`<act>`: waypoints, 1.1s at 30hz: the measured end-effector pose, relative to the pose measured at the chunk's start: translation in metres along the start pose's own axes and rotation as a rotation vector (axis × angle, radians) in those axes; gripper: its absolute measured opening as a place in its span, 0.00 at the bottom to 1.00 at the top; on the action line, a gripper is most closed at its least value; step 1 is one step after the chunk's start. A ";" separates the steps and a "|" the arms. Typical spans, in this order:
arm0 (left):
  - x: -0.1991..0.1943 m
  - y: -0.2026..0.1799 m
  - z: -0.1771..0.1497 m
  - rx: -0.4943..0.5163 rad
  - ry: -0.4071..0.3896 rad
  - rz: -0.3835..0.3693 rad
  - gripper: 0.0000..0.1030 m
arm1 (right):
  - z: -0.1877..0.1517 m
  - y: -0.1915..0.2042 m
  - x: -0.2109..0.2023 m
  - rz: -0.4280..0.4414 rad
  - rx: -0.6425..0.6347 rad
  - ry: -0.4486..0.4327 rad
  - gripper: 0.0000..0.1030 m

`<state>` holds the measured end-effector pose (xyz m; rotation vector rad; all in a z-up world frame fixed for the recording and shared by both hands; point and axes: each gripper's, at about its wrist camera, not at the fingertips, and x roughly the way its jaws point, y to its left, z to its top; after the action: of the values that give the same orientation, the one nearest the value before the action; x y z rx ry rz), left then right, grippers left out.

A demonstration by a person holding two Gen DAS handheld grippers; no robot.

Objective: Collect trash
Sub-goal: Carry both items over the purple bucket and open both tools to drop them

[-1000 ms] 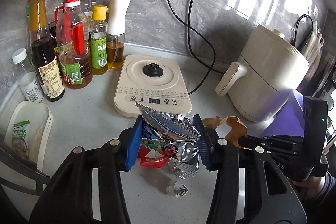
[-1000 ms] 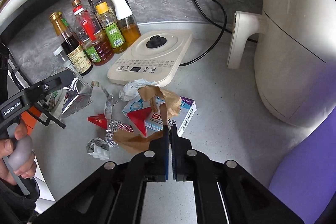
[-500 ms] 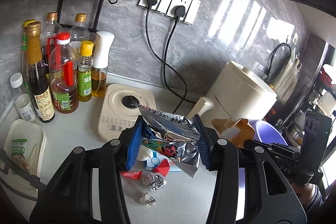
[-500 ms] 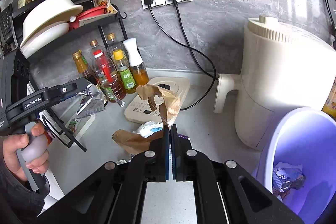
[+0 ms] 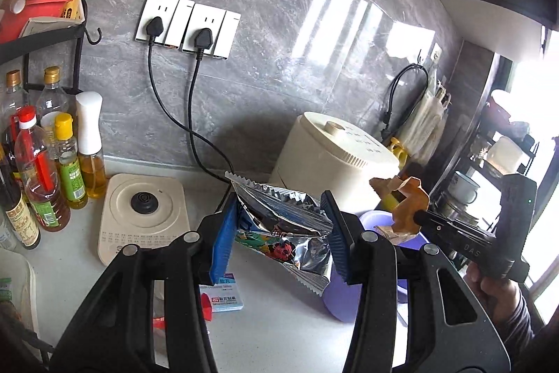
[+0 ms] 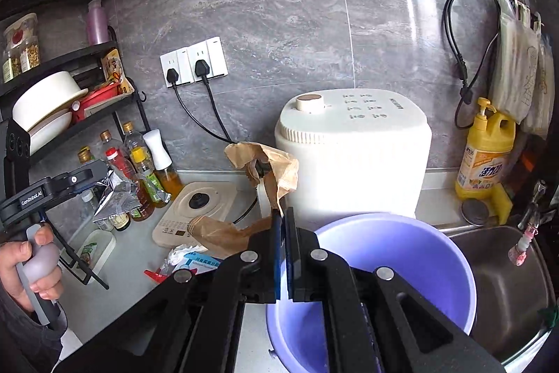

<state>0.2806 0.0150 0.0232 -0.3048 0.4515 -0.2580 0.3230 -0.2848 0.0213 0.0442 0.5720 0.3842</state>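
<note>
Two handheld tools are raised above a grey kitchen tabletop [image 5: 279, 320], each carrying a piece of trash.

The left tool [image 5: 279, 233] has its blue pads clamped on a crumpled silver foil snack bag [image 5: 279, 222], which sits between the pads and hangs a little below them. A hand [image 6: 31, 264] grips this tool's handle.

The right tool [image 6: 283, 247] has its jaws pressed together on a crumpled brown paper bag [image 6: 269, 166]. The paper rises above the tips, and a second fold [image 6: 223, 229] trails to the left of them. From the left tool's camera, the brown paper is to the right of the foil bag, well apart from it.

Just below and to the right of the right tool stands a light purple bin [image 6: 401, 254]; the brown paper is by its rear left rim. Beyond the bin is a cream air fryer [image 6: 353, 156].

Under and left of the tools, more litter lies on the tabletop: a small blue and white box [image 5: 225, 296], red scraps [image 5: 206, 306] and white crumpled paper [image 6: 181, 254]. A cream induction base [image 5: 143, 208] sits farther back.
</note>
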 end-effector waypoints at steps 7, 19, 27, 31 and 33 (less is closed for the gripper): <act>0.032 -0.046 0.008 0.068 0.032 -0.132 0.46 | -0.011 -0.049 -0.036 -0.128 0.108 -0.059 0.57; 0.074 -0.126 0.003 0.184 0.114 -0.315 0.46 | -0.034 -0.099 -0.081 -0.283 0.216 -0.068 0.70; 0.082 -0.157 -0.005 0.213 0.119 -0.379 0.93 | -0.045 -0.103 -0.099 -0.313 0.229 -0.071 0.74; 0.075 -0.147 -0.003 0.213 0.103 -0.328 0.94 | -0.049 -0.102 -0.098 -0.306 0.241 -0.061 0.74; 0.071 -0.138 -0.001 0.195 0.099 -0.296 0.94 | -0.049 -0.099 -0.096 -0.289 0.239 -0.061 0.76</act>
<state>0.3177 -0.1345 0.0417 -0.1672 0.4742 -0.6040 0.2568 -0.4154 0.0158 0.2002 0.5524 0.0325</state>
